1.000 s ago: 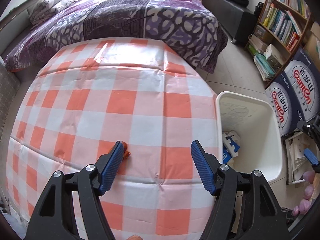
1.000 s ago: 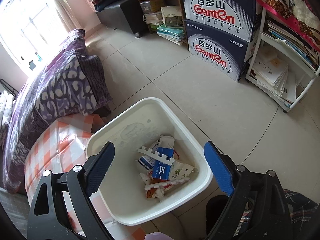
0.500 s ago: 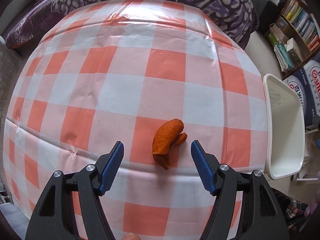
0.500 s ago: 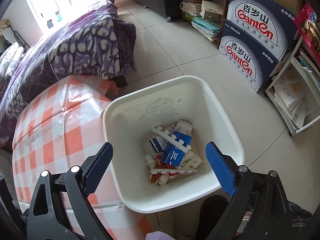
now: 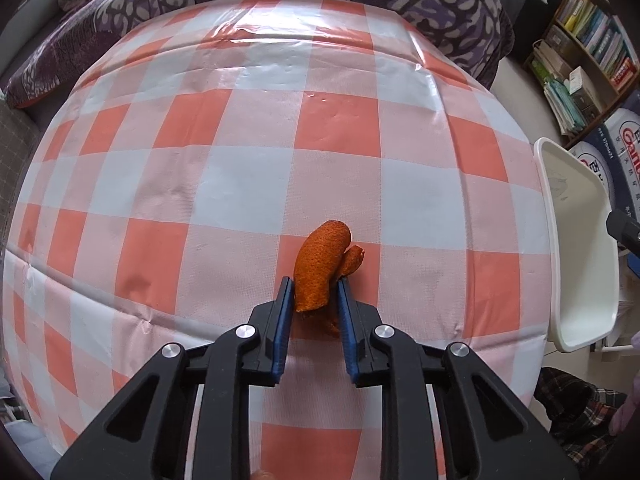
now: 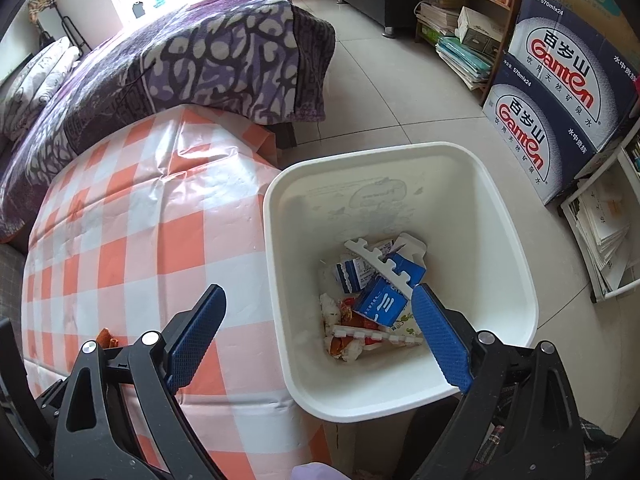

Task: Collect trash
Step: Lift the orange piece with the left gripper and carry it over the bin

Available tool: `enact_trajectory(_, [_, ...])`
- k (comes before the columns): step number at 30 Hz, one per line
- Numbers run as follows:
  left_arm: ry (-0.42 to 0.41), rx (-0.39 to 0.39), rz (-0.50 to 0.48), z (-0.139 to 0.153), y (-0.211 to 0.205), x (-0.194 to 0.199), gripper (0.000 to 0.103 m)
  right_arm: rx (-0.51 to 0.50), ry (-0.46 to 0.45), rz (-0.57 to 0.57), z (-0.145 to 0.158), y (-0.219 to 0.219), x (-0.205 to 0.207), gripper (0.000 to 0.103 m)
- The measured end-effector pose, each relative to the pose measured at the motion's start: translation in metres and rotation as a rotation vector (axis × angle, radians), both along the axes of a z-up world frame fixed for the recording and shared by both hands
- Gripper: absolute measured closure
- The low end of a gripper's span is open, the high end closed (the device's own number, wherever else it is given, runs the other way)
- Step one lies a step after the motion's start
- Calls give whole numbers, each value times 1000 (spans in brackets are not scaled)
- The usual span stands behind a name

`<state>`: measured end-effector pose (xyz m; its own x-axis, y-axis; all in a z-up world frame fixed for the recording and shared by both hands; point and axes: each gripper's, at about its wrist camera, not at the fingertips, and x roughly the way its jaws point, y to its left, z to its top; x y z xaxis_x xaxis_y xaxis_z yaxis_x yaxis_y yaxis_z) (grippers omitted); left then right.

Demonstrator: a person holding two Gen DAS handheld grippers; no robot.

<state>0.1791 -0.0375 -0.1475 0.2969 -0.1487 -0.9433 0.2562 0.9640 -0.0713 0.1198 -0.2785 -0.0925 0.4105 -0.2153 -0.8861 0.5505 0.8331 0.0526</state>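
A glossy orange-checked cloth covers the counter (image 5: 248,184) beside a purple-quilted bed (image 6: 192,60). The left gripper (image 5: 314,294) has just closed on the dimpled orange peel (image 5: 318,268) there; the right gripper (image 6: 320,320) gapes empty above the white plastic bin (image 6: 500,208).

Orange peel (image 5: 318,266) lower end masked by gripper pads, white bin (image 5: 576,240) cut off at the edge, bottom scraps perhaps tissue

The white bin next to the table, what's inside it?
Inside the white bin lie a blue and white carton, white plastic strips, crumpled wrappers and orange scraps. Whatever lies under that pile is covered.
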Motion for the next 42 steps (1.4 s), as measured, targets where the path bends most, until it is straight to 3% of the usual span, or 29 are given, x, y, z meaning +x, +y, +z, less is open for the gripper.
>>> enact_trajectory(8, [40,-177,149,11,55,13,83,24,10,32,-7,14,10,13])
enact_trajectory(14, [27,-283,238,28,92,14,83,16,30,65,-13,32,19,13])
enact_trajectory(22, [7,-345,286,37,112,20,83,10,55,97,-19,51,27,13])
enact_trajectory(28, [10,-464,277,44,122,19,83,-13,32,112,-16,59,27,13])
enact_trajectory(31, [-13,-466,273,50,120,18,83,-26,11,106,-11,59,25,13])
enact_trajectory(35, [-89,-365,252,62,101,14,83,-64,-2,102,-4,56,21,13])
enact_trajectory(42, [-206,-289,150,89,45,-2,83,-119,-31,44,12,28,6,13])
